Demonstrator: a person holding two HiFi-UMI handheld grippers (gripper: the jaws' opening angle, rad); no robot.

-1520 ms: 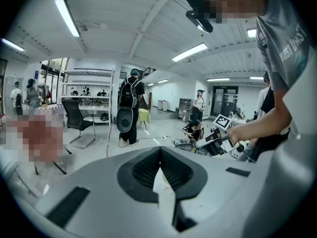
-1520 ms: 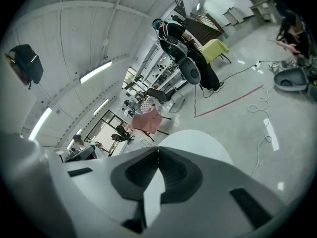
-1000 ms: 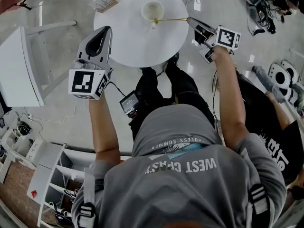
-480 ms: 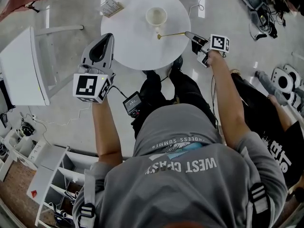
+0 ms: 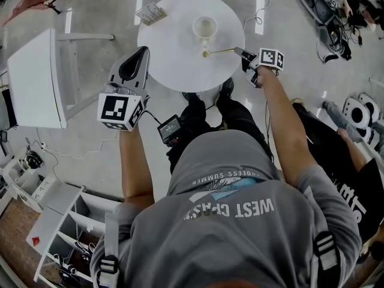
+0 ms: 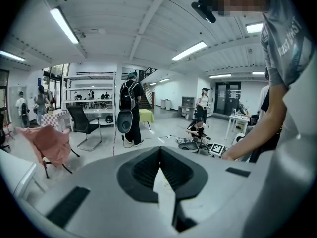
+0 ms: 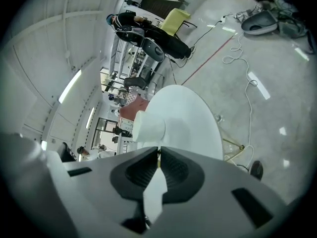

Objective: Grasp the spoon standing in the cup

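**Spoon (image 5: 219, 51) grasped, already out of the cup (image 5: 204, 27)**

Held roughly level over the worktop (image 5: 174, 53), just beside the cup, handle clamped between the jaws of the right gripper (image 5: 239, 51). Left gripper (image 5: 144, 51) near the worktop's edge, jaws together on nothing. Grasp apparently done; only keeping hold left.

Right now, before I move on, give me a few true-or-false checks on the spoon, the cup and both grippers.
1. The spoon stands in the cup. False: it is out of the cup, beside it over the table.
2. The right gripper is shut on the spoon's handle. True.
3. The left gripper holds the cup. False: it is shut and empty, apart from the cup.
4. The cup stands upright on the table. True.
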